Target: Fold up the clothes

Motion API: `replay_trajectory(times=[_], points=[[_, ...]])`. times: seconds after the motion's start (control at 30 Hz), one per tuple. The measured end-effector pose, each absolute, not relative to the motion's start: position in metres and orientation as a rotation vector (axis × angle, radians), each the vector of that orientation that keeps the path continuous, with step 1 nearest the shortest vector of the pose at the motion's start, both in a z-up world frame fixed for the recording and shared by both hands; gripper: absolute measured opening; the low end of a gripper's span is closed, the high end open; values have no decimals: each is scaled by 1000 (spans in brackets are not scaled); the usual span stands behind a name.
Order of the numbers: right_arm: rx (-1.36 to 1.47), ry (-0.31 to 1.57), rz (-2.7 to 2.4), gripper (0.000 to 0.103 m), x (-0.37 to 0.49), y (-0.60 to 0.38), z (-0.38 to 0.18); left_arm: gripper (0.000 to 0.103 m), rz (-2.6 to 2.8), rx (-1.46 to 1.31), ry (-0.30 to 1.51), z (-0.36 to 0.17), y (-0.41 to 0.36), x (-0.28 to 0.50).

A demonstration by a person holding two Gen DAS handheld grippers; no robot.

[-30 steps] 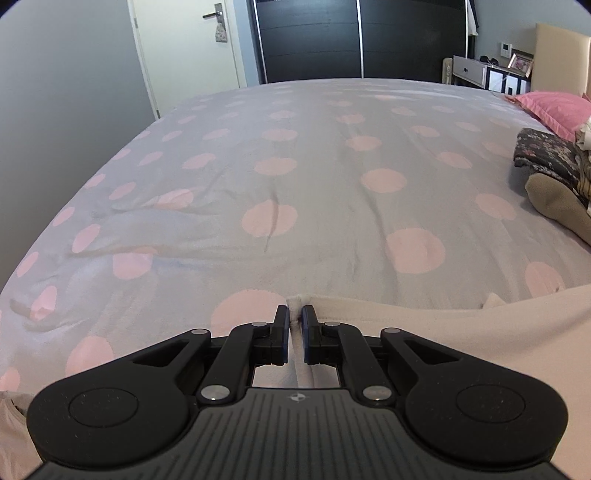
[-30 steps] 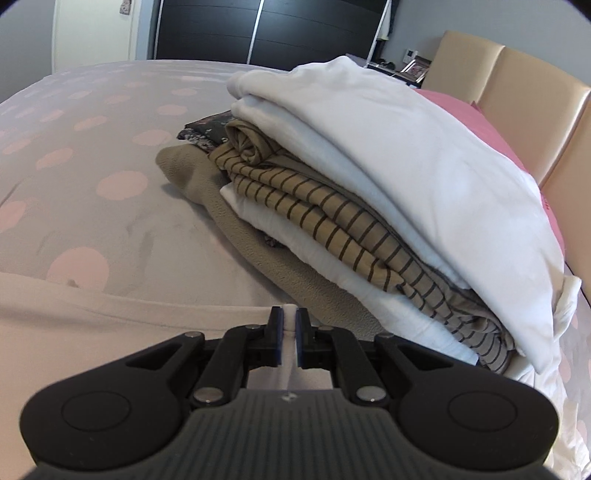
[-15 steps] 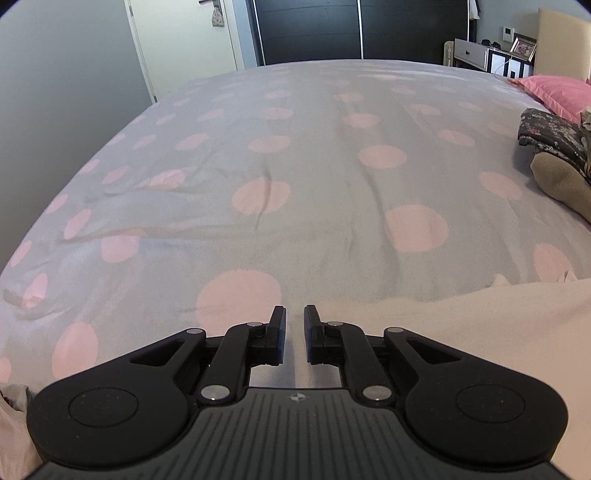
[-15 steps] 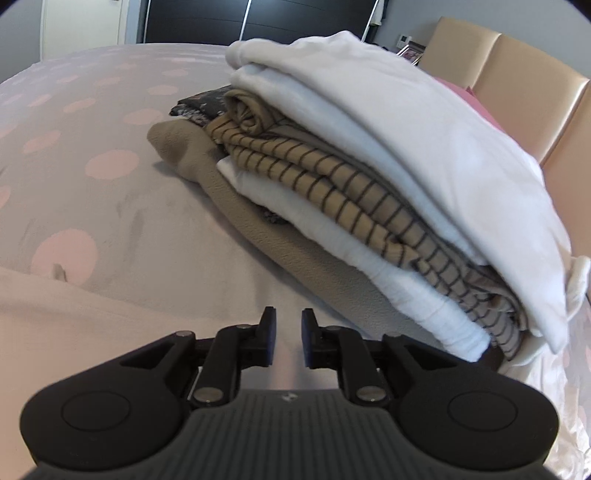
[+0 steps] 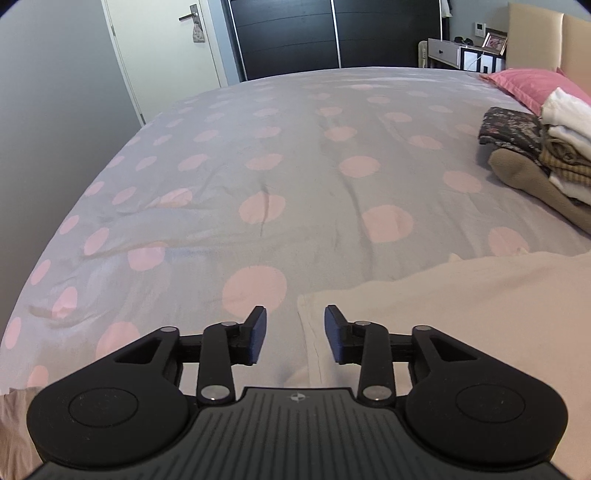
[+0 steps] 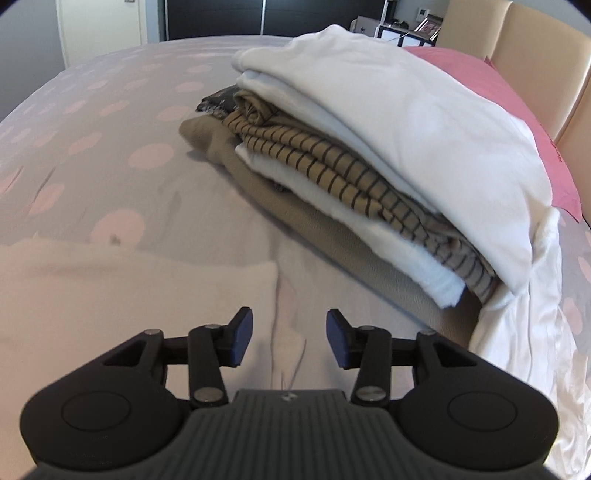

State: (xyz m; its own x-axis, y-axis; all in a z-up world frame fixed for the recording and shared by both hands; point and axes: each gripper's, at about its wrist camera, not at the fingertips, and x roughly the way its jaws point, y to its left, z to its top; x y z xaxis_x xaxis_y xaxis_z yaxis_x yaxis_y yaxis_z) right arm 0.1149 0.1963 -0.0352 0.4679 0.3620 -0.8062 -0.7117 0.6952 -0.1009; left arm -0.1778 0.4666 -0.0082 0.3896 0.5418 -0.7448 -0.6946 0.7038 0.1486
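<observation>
Both sets of jaws spread wide, gripping nothing; left gripper [image 5: 294,334] low over the near left corner of the cream garment [image 5: 461,314], corner edge lying just between and below the blue pads [image 5: 258,334], whether brushing the cloth, impossible to say; right gripper [image 6: 284,338] the same story at the garment's right corner [image 6: 147,288], fabric edge and a small bunched fold under the gap, no pinch on it.

Looks like a fold laid down and let go, garment flat on the polka-dot bed [image 5: 258,166], near edge toward the wrist cameras; step in hand reads as the pause between folds. Next move, by judgement: picking fresh grab points on the cream cloth, likely the two near corners or one side edge, closing on a single layer cleanly, then carrying it over to meet the opposite edge; care needed to keep both sides level, soft fabric prone to slipping or creasing.

Further out, right side: stack of folded clothes [image 6: 369,147], striped tan piece sandwiched between white ones, beige at the bottom, near the cream garment but apart from it; probable destination once folding is finished. Beyond that, pink pillow [image 5: 532,85] against the headboard; door [image 5: 166,48] and dark wardrobe [image 5: 288,33] at the far wall.
</observation>
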Motion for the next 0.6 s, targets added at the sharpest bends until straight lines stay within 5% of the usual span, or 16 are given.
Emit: replay_trajectory(times=[0.6], points=[[-467,1053,614,50,66,120,-42,40,773,-356,974,-3,414,-250]])
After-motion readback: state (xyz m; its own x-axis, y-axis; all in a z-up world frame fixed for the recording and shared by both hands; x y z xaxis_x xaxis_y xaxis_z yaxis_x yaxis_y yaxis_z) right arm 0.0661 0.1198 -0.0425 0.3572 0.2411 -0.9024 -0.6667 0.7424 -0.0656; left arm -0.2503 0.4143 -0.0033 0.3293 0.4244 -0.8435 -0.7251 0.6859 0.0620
